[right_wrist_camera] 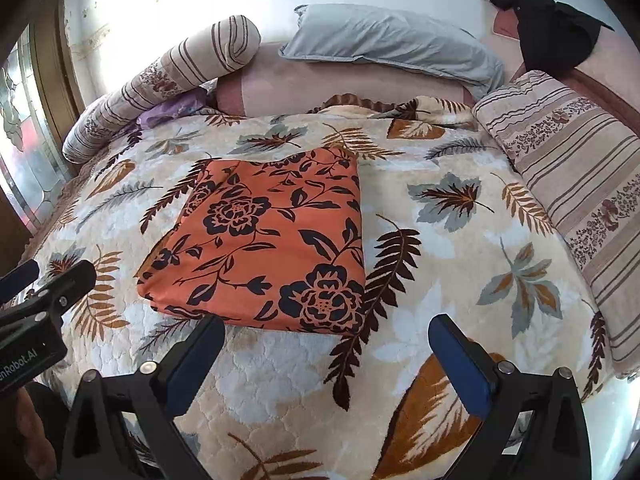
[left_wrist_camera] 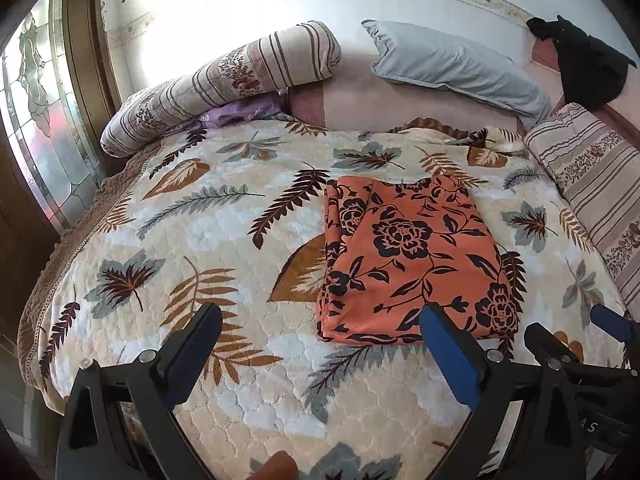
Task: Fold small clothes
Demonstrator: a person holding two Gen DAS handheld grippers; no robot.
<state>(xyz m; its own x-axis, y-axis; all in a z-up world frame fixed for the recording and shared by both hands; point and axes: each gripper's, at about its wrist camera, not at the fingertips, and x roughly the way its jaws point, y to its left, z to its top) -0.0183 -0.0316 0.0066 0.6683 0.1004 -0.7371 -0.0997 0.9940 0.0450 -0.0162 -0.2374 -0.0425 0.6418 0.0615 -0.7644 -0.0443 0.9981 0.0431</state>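
Smooth printed cloth garment (left_wrist_camera: 412, 256) on matt quilted bedspread (left_wrist_camera: 224, 248)

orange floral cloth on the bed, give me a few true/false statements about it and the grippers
1. The orange floral cloth lies folded into a flat rectangle on the leaf-patterned quilt. True.
2. The right gripper is clamped on the cloth. False: its jaws are wide apart, short of the cloth's near edge.
3. The left gripper is open and holds nothing. True.
4. The grey pillow sits on top of the cloth. False: it lies apart, at the head of the bed.
5. The cloth is plain orange. False: it carries dark flowers.
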